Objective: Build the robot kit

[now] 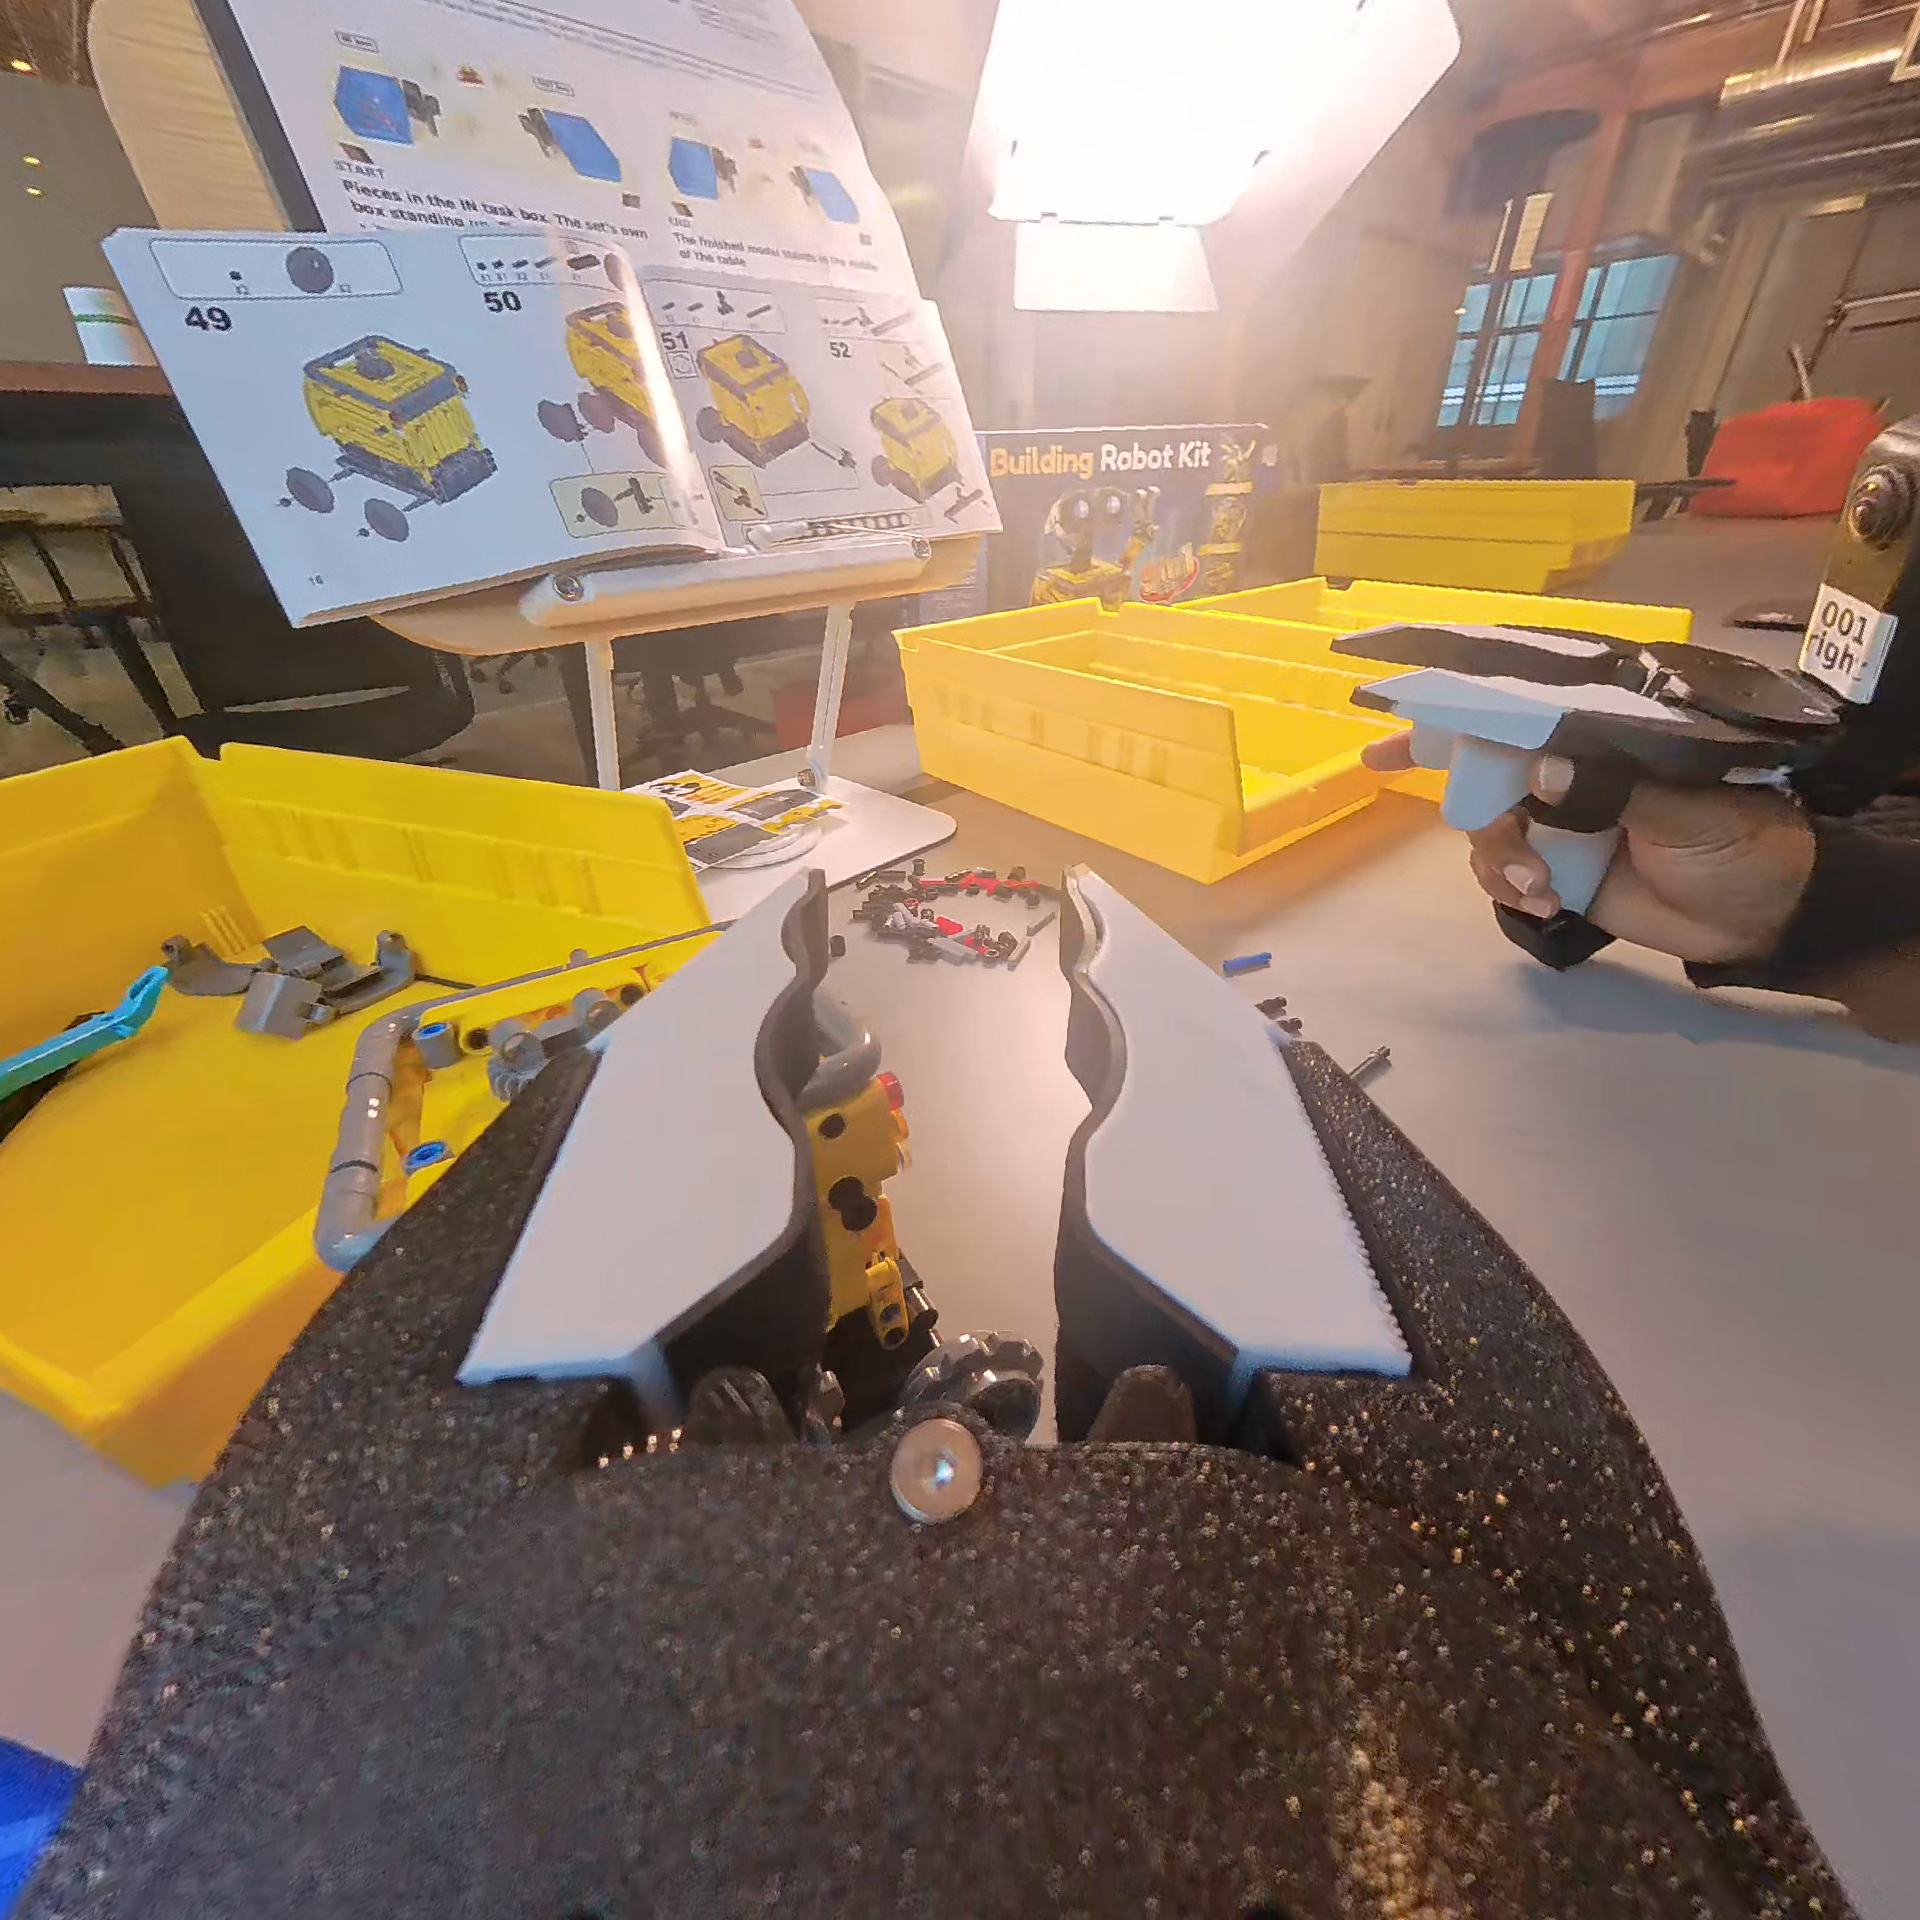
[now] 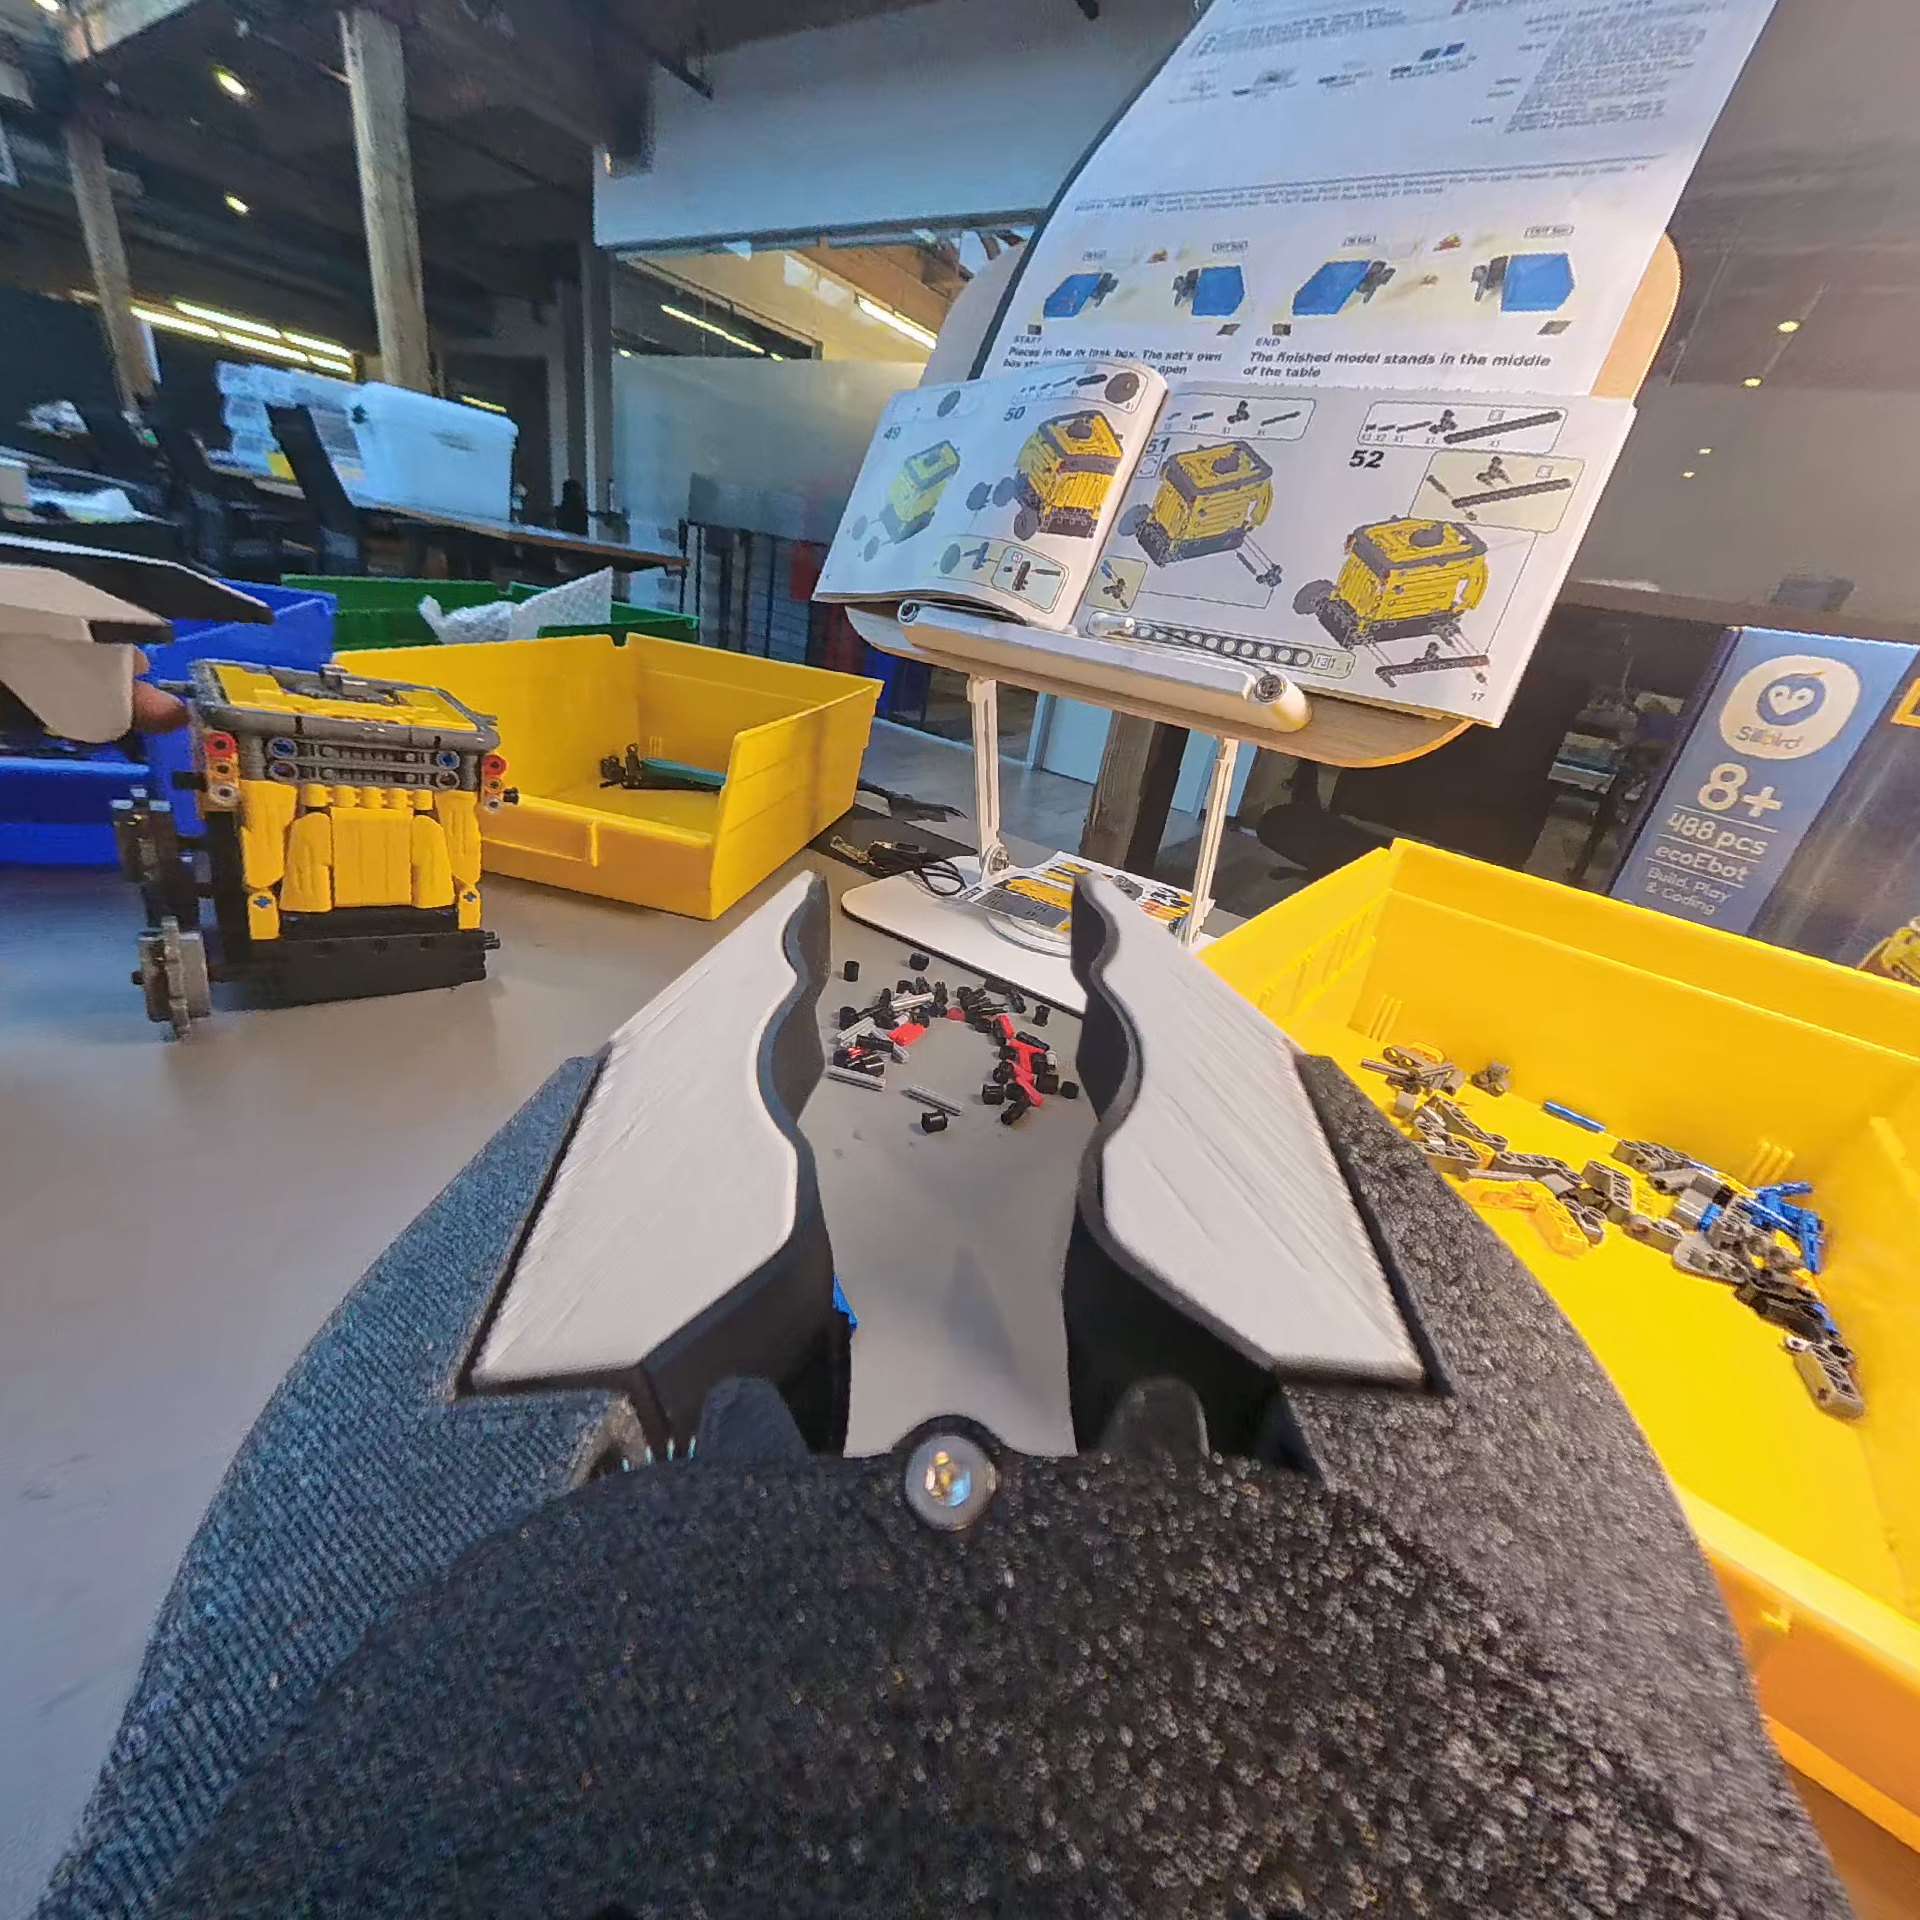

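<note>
The left gripper [image 1: 940, 914] hangs over the yellow model [image 1: 857, 1174], fingers spread, while the right gripper [image 2: 951, 914], fingers likewise released, faces the loose pins [image 2: 940, 1049] at twelve o'clock.

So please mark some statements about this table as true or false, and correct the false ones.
1. The right gripper is open, with nothing between its fingers. True.
2. The yellow model lies inside a yellow bin. False: it stands on the grey table.
3. The instruction booklet lies flat on the table. False: it is propped open on a stand.
4. A pile of small black and red pieces lies on the table ahead of the right gripper. True.
5. The left gripper is shut. False: it is open.
</note>
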